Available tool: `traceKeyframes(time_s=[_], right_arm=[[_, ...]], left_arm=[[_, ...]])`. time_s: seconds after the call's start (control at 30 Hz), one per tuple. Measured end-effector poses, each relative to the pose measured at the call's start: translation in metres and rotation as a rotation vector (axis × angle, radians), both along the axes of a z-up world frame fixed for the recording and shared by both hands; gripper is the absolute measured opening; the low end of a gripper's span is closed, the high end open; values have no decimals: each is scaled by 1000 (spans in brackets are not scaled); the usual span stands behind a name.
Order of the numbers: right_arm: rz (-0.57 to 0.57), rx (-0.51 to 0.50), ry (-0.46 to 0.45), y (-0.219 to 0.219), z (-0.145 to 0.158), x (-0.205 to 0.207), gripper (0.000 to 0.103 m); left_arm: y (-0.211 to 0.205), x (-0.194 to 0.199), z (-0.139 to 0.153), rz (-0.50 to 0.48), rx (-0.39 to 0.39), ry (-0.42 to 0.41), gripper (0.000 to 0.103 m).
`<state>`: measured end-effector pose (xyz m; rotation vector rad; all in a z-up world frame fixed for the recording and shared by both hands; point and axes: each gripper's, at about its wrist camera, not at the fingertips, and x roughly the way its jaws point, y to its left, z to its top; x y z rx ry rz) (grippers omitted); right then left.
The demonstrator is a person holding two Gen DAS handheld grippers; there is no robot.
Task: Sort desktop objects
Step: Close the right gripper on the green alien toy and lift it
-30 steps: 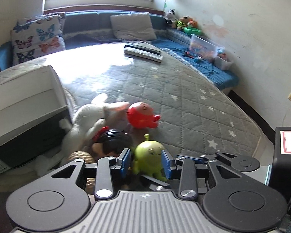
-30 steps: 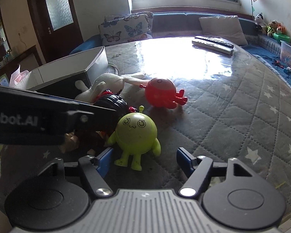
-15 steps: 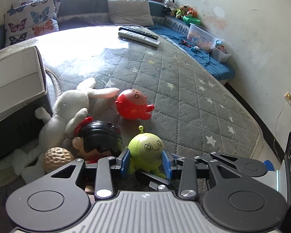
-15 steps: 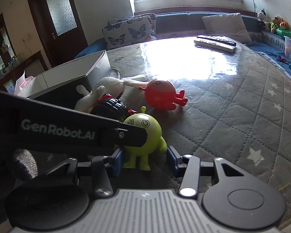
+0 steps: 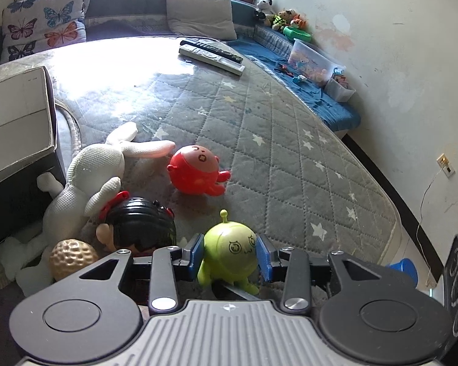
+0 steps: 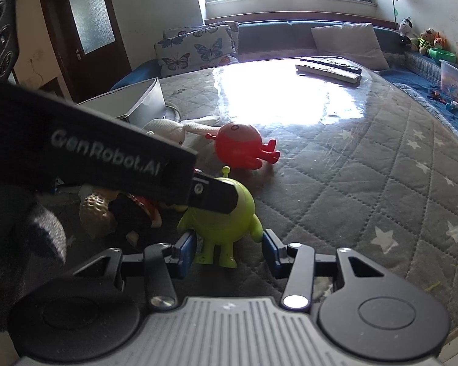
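A green alien toy stands on the grey star-quilted tabletop. My left gripper has it between its blue pads, which lie against both sides of its round head. In the right wrist view one left finger crosses in front of the head. My right gripper is shut low on the same toy, pads against its arms and legs. Just beyond lie a red octopus toy, a white plush rabbit, a black-haired doll and a golden bumpy ball.
A white open box stands at the table's left. Two remotes lie at the far side. Bench cushions and toy bins line the walls beyond. The table's right edge drops to the floor.
My right jaws have closed in from wide apart onto the green toy. My left gripper has slid forward over the toy's head, with its jaw gap unchanged.
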<state>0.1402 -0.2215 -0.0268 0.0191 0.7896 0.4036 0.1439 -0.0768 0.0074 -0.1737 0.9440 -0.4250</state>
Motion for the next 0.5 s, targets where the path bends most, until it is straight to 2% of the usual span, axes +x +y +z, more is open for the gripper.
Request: traceKeyframes(time_s=[0.5], right_arm=[[-3, 7, -9, 1, 4, 2, 49]], left_arm=[[0, 0, -1, -3, -8, -21, 42]])
